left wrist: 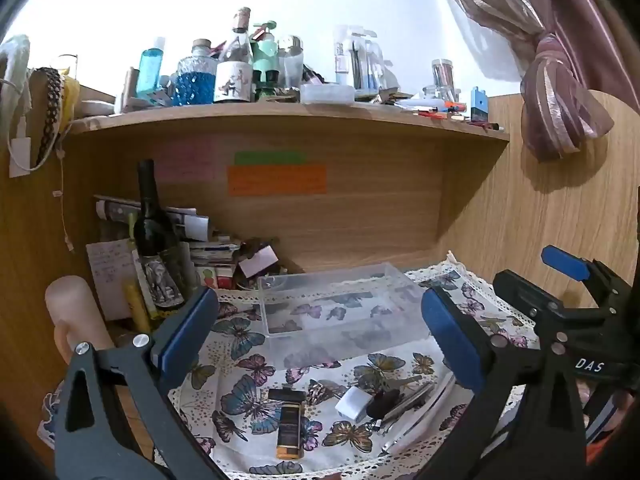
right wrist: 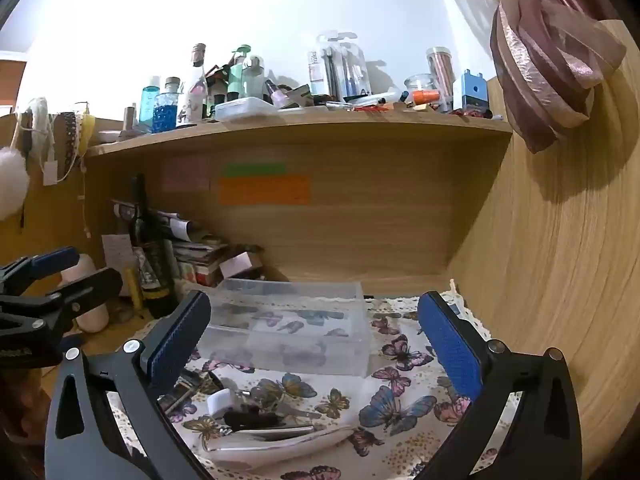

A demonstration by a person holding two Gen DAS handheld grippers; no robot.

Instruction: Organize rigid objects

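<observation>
Fingers spread above clear box.

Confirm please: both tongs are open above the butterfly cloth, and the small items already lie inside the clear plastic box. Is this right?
Not quite. The left wrist view shows the clear plastic box empty; the small items lie on the butterfly cloth in front of it. Both tongs, left and right, are open.

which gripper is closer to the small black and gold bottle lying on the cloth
Left. The small black and gold bottle lies just ahead between the open fingers of the left gripper. The right gripper is off to the bottle's right, over the white block and tweezers.
</observation>
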